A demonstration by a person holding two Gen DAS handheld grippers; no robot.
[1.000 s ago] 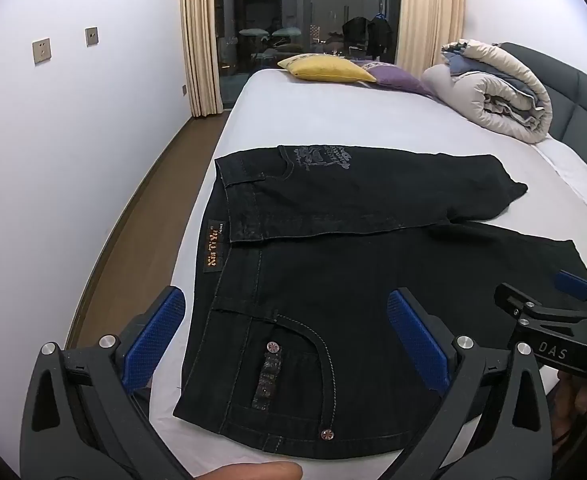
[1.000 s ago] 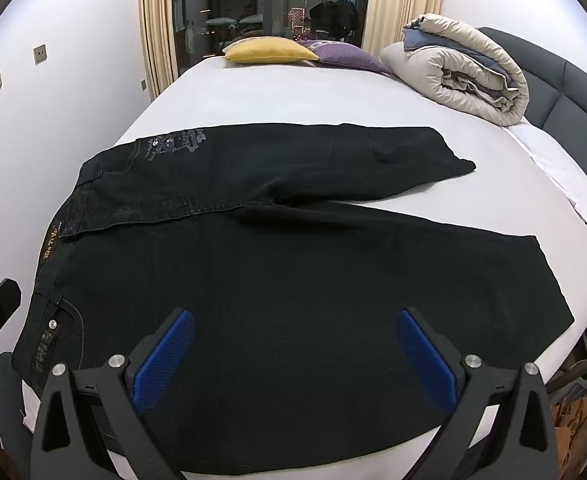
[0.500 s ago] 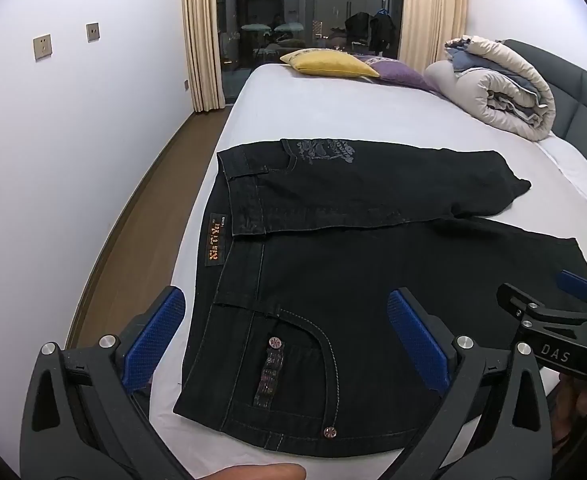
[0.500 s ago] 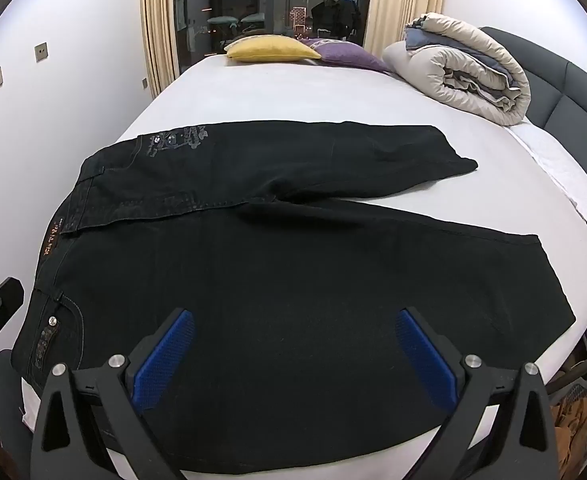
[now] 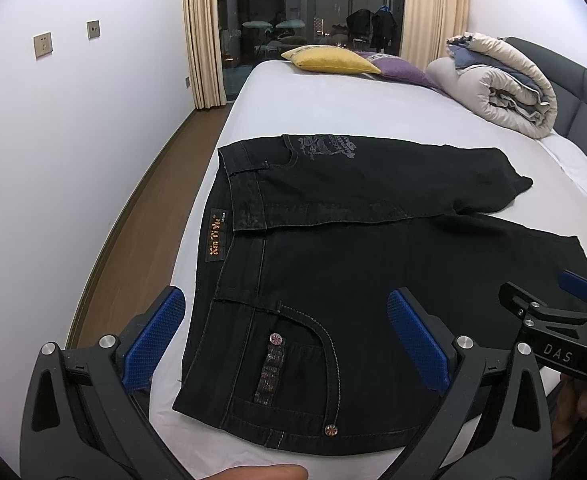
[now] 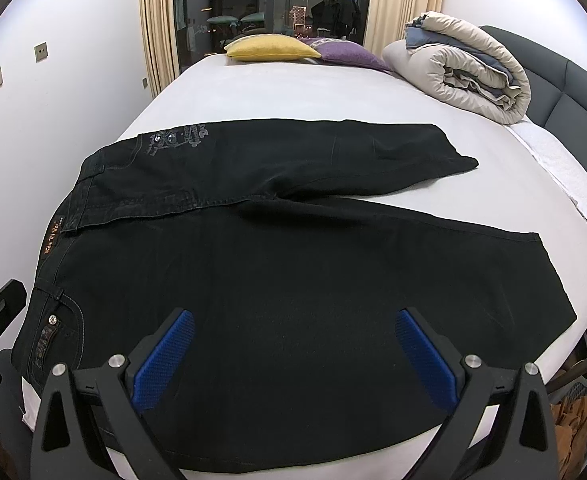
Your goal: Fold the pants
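On the white bed (image 6: 293, 92) black pants (image 6: 293, 280) lie spread flat, waistband left, legs running right; far right sits a rolled duvet (image 6: 465, 68); nearest, the left gripper (image 5: 283, 336) and right gripper (image 6: 293, 354) hover with jaws spread wide, holding nothing.

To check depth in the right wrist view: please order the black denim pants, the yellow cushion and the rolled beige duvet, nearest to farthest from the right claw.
1. Black denim pants, directly below the claw.
2. Rolled beige duvet, far right.
3. Yellow cushion, far end, centre.
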